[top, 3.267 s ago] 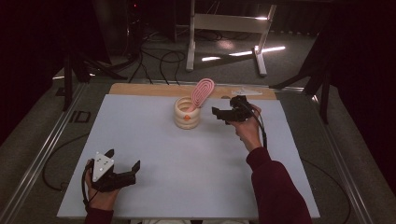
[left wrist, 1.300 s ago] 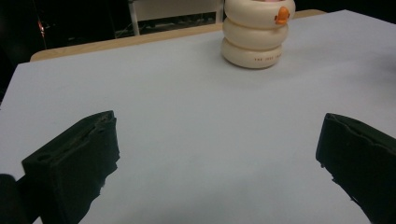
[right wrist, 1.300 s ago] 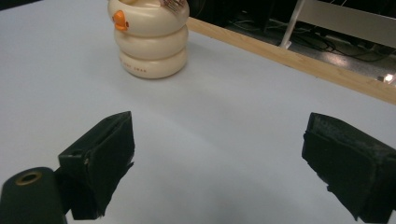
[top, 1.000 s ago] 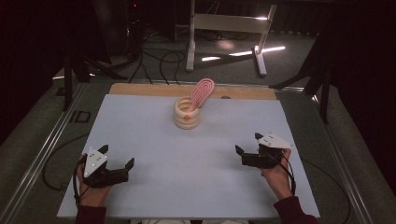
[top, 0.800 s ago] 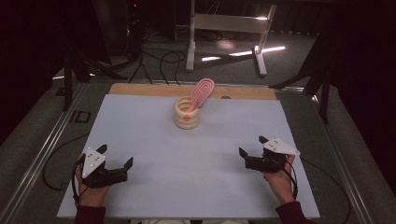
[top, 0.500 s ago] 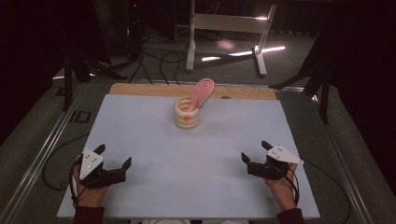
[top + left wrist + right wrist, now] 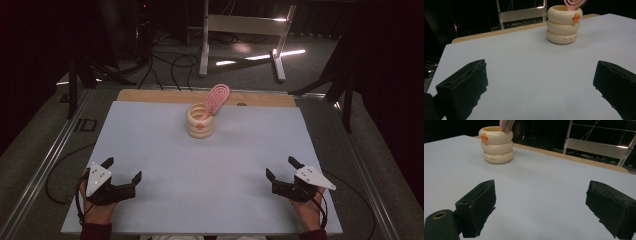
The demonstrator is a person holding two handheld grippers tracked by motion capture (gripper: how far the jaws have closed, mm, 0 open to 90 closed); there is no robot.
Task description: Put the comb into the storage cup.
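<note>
One table [image 7: 200,200] lies under me, its top covered by a pale sheet, with a strip of bare wood [image 7: 150,96] showing along the far edge. On it I count one cream holder [image 7: 200,121], shaped like three stacked rings with a small orange mark [image 7: 199,126] on its front, and one pink brush [image 7: 216,99] standing in it, its oval head tilted up and toward my right. Beyond the table there is one white frame stand [image 7: 245,30] on the dark floor, and some black cables [image 7: 165,62] near it.

I hold two grippers. My left gripper [image 7: 121,172] sits at the near left corner of the sheet, its two fingers [image 7: 464,87] spread wide with nothing between them. My right gripper [image 7: 281,169] sits at the near right corner, its two fingers [image 7: 477,205] also spread wide and empty. Each carries one grey three-cornered plate [image 7: 97,178] on top.

The holder with the brush stands at the far middle of the table, well apart from both grippers. From the left gripper view it is ahead and to the right of the fingers; from the right gripper view it is ahead and to the left.
</note>
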